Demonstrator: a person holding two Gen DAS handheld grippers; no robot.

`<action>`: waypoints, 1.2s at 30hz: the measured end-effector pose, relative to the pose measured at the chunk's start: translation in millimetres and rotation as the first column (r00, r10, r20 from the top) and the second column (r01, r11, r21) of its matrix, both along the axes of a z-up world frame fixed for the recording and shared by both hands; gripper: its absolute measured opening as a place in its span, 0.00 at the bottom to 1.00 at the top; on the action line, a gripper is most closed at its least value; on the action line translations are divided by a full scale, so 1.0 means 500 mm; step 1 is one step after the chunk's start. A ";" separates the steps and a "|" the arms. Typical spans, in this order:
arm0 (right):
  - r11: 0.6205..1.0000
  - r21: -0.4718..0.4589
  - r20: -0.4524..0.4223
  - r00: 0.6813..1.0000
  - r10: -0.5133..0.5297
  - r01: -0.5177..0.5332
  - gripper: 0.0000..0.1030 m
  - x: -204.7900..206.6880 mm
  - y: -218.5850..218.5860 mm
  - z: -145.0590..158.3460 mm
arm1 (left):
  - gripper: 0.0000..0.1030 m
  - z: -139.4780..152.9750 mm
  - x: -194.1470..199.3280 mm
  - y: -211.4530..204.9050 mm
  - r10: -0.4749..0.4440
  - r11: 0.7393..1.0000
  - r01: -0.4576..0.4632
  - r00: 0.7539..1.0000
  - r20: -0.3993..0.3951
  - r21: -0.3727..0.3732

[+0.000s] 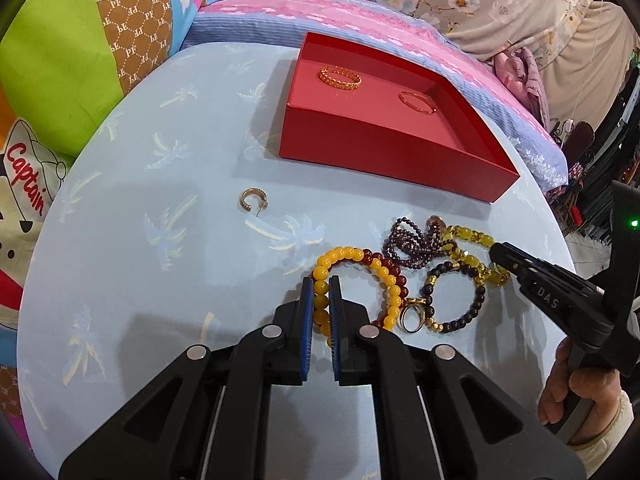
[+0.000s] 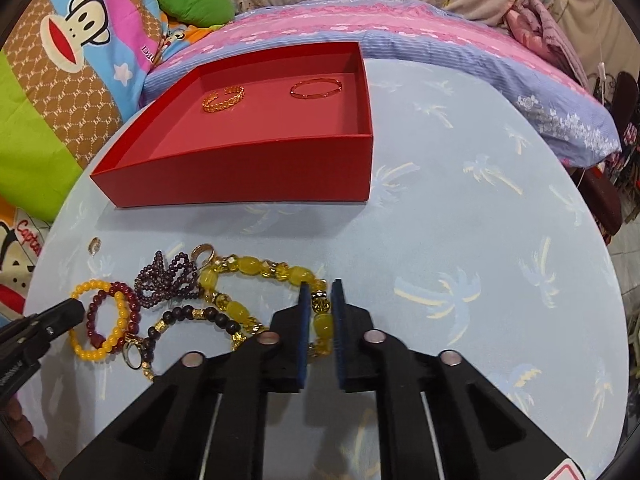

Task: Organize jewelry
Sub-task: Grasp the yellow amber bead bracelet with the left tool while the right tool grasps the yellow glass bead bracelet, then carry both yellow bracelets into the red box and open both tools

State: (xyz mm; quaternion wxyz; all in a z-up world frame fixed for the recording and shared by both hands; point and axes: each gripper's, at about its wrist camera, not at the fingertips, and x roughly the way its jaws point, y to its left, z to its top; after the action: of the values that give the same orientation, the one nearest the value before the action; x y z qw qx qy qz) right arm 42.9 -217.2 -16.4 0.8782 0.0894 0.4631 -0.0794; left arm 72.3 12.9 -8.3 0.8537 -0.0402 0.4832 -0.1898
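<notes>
A heap of bead bracelets lies on the light blue round table. My left gripper is shut on the orange-yellow bead bracelet, with beads pinched between its blue pads. My right gripper is shut on the yellow-green bead bracelet at the heap's right end. Between them lie a dark red bracelet, a purple bead string, a dark brown bracelet and a ring. Behind the heap, the open red box holds a gold chain bangle and a thin gold bangle.
A small hoop earring lies alone on the table, left of the heap. Colourful cartoon pillows and a pink and blue quilt crowd the table's far and left edges. A person's hand holds the right gripper's handle.
</notes>
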 end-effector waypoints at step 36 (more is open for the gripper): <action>0.994 0.062 0.266 0.961 0.072 -0.092 0.08 0.119 -0.012 0.285 | 0.07 0.227 0.152 -0.120 -0.118 0.986 0.140 0.971 0.209 -0.093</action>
State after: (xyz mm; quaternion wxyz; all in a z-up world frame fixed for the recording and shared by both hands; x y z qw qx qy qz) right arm 102.3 -223.4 126.2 0.9305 0.1121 0.3484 -0.0132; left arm 148.2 -47.2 105.2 0.8809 -0.0349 0.3845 -0.2739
